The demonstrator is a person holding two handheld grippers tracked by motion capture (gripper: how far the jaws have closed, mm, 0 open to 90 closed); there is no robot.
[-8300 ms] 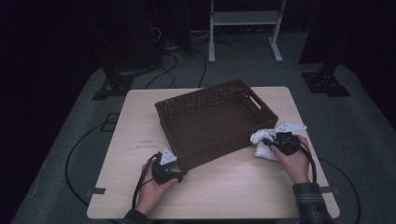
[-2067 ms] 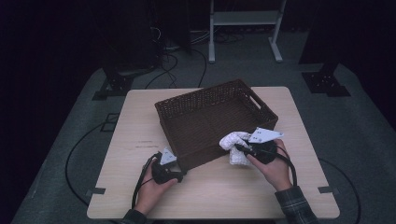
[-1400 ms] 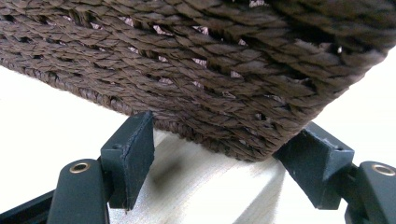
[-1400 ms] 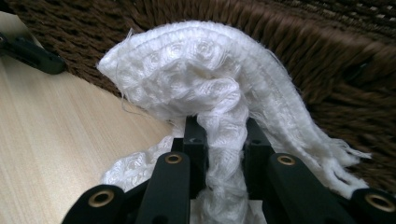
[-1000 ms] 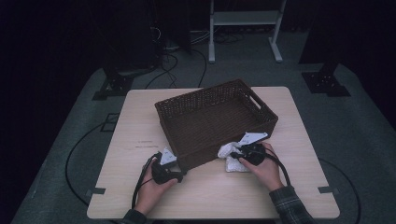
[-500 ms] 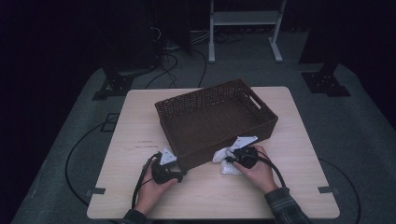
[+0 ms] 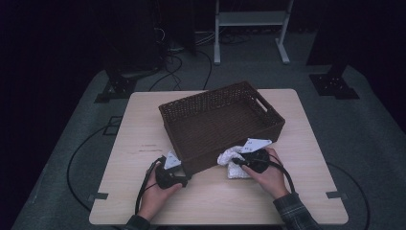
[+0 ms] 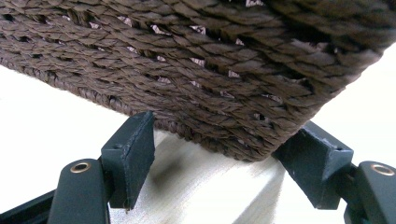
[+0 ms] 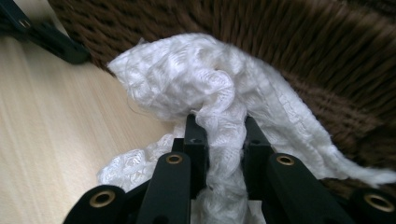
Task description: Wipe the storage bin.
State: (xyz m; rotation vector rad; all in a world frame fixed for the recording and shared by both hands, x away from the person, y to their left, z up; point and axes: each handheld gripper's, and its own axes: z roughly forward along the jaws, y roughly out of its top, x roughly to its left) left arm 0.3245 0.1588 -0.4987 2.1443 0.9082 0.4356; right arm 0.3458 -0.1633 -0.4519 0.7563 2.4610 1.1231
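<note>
Wicker basket [image 7: 221, 123] sits mid-table [image 7: 306, 191], left gripper [image 8: 219, 154] straddling its near corner – jaws spread, pads either side of the weave, contact hard to confirm. White lace cloth [image 9: 205, 88] lies bunched on the table against the basket's near wall, pinched tight in the right gripper [image 9: 220, 135]. To land it inside: lift clear of the rim first, keep the corner braced, watch the trailing tail. Basket interior is dim – contents unclear.
</note>
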